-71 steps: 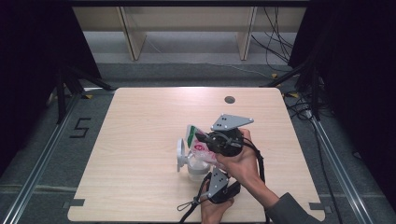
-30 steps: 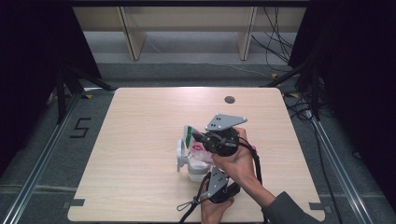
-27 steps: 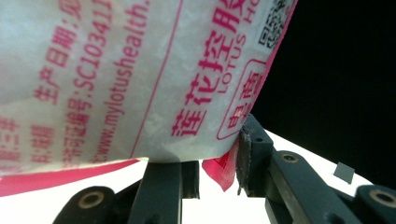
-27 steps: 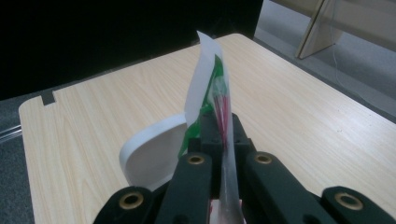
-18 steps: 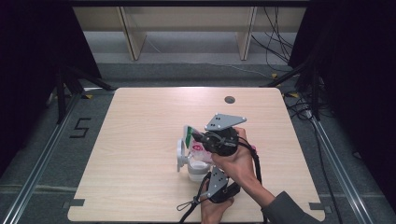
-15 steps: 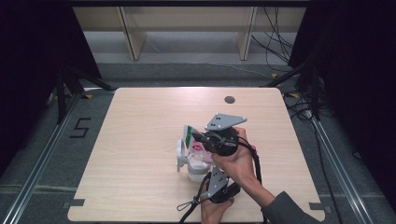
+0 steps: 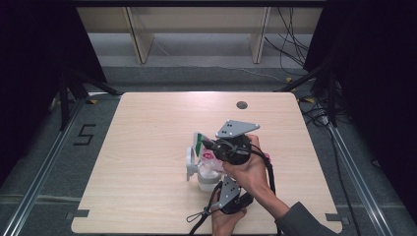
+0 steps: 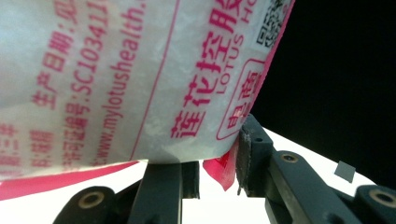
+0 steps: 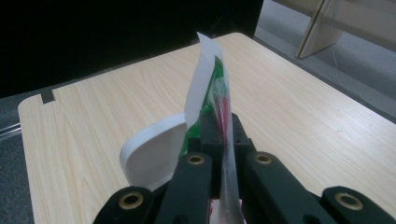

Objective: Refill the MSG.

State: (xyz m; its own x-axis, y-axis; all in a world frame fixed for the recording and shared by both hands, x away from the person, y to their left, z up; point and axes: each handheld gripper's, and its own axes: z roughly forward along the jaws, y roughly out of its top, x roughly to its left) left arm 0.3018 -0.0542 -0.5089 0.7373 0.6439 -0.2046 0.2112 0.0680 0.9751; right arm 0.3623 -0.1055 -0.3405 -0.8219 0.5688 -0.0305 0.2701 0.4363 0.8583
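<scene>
wooden table [image 7: 147, 147] bears a packet [image 8: 140, 70] reading "mylotushealth", "lotus".

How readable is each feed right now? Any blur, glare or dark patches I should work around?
High view: even light on the table, surroundings black, packet small and soft. Left gripper view: packet very close, its red print slightly blurred, white surface below blown out. Right gripper view: packet edge fairly sharp, the fingers nearest the lens soft, background top left dark.

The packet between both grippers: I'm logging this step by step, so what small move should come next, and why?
Probably pull the right gripper away from the left gripper to tear the packet. Both grippers are shut on opposite edges of it, above the white cup.
</scene>
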